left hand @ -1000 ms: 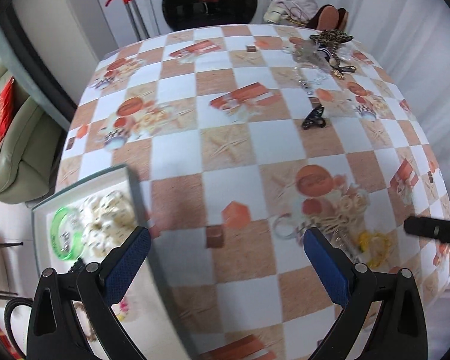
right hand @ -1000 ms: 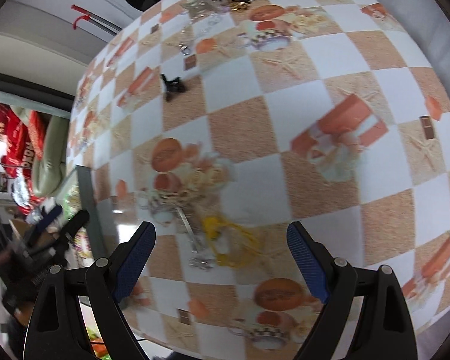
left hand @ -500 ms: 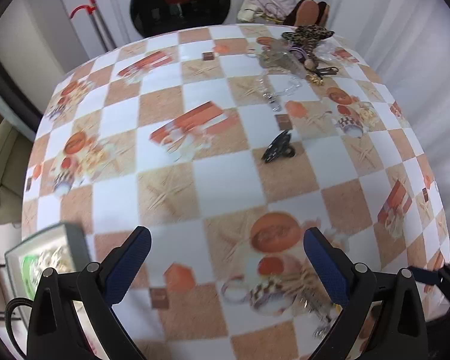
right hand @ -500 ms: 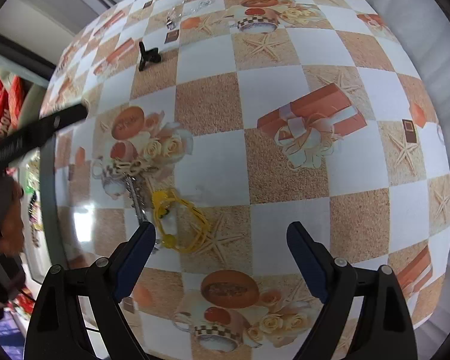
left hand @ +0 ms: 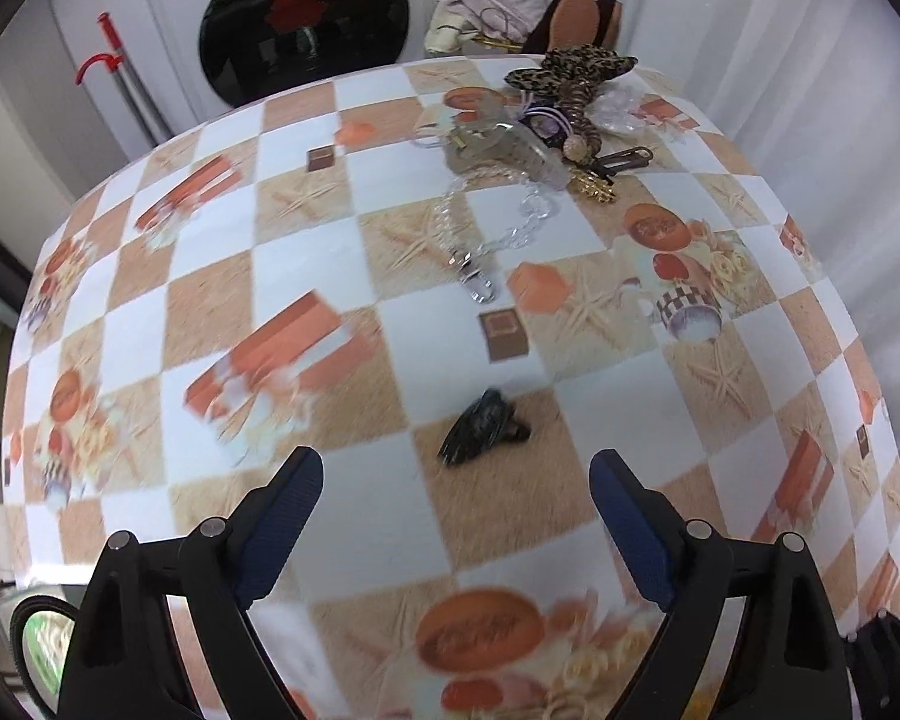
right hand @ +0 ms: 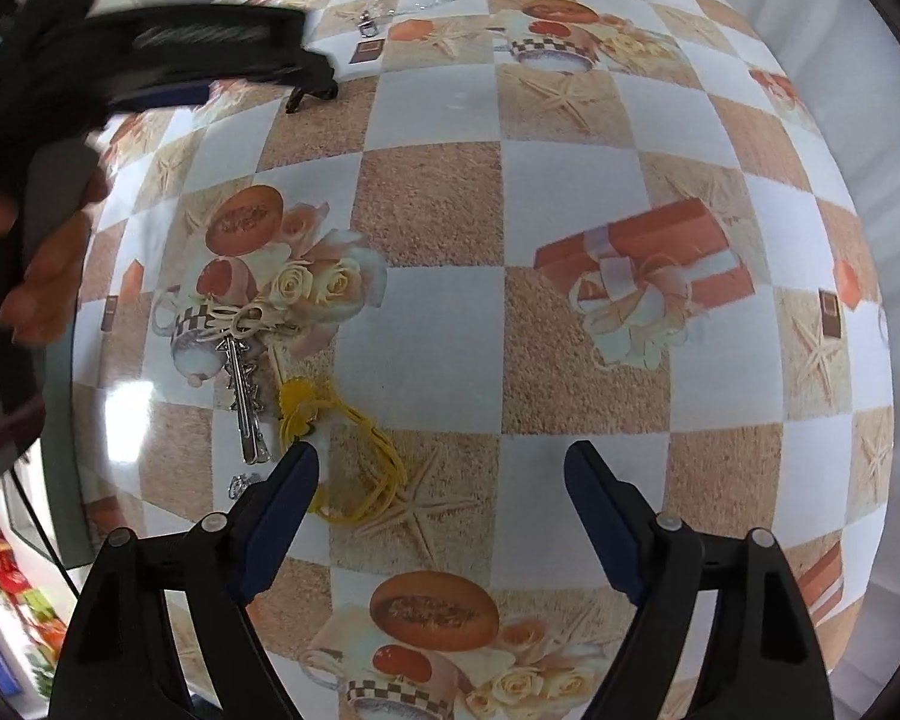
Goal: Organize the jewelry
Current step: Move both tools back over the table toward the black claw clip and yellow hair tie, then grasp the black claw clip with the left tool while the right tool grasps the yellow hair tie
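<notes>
A black hair claw clip [left hand: 483, 427] lies on the checked tablecloth just ahead of my open, empty left gripper [left hand: 456, 483]. A clear chain with a silver clasp [left hand: 492, 234] lies farther back, and a pile of jewelry with a leopard bow [left hand: 564, 102] sits at the far edge. My right gripper [right hand: 441, 468] is open and empty above the table. Its left fingertip sits over a yellow cord ornament [right hand: 336, 444], beside a silver hair clip [right hand: 246, 396] with a cream bow. The left gripper [right hand: 210, 54] shows blurred at the right wrist view's upper left.
A grey tray edge [right hand: 60, 450] runs down the left side of the right wrist view. A green bangle [left hand: 39, 639] shows at the bottom left corner of the left wrist view. A washing machine door [left hand: 303, 18] and white curtain stand behind the table.
My left gripper has moved away from the tray and across the table toward the black claw clip. My right gripper has drifted closer to the yellow ornament. Both stay open.
</notes>
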`<move>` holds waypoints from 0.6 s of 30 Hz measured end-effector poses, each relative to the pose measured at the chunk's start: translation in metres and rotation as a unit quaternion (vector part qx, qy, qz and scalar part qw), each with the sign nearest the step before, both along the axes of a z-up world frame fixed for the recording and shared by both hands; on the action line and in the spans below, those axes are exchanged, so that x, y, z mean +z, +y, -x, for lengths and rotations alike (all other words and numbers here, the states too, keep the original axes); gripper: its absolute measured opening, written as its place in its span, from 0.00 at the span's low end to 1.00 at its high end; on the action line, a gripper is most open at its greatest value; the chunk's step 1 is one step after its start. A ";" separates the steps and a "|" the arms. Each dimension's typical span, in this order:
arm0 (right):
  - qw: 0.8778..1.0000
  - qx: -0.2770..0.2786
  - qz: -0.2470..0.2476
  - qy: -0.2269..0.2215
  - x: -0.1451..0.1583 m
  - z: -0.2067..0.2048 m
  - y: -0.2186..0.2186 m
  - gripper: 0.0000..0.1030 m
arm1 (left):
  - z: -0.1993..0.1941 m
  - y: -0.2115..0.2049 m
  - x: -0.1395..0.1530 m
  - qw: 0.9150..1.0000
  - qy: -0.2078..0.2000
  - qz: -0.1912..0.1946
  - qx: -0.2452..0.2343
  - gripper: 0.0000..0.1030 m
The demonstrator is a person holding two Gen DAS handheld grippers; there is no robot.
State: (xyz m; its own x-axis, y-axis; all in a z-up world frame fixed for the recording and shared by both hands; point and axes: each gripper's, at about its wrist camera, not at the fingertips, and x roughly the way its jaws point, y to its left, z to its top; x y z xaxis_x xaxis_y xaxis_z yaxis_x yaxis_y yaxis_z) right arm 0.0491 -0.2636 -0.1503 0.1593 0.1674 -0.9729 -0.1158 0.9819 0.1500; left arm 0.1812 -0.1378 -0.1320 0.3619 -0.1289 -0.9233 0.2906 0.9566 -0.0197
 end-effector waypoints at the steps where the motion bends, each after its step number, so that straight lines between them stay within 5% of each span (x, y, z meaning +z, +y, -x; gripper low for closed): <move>1: 1.000 0.004 0.004 -0.002 -0.001 -0.001 0.001 0.80 | -0.003 -0.003 -0.002 1.000 0.000 0.000 -0.003 0.84; 8: 0.999 0.034 0.032 -0.014 -0.005 -0.004 0.022 0.77 | -0.015 -0.016 -0.018 1.000 0.009 -0.012 -0.009 0.80; 10: 0.998 0.043 0.044 -0.018 -0.006 -0.003 0.027 0.77 | -0.016 -0.019 -0.021 1.000 0.010 -0.015 -0.012 0.69; 14: 0.996 0.057 0.069 -0.030 -0.009 0.005 0.042 0.70 | -0.018 -0.021 -0.026 1.000 0.013 -0.015 -0.014 0.63; 18: 0.994 0.078 0.070 -0.040 -0.005 0.008 0.054 0.52 | -0.016 -0.024 -0.023 1.000 0.006 -0.013 -0.021 0.36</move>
State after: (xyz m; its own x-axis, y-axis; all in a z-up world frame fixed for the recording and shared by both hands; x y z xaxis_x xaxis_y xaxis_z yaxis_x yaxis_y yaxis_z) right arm 0.0415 -0.2097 -0.1556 0.2206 0.0606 -0.9735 -0.2744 0.9616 -0.0023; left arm 0.1970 -0.1614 -0.1546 0.3450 -0.1196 -0.9309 0.3310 0.9436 0.0014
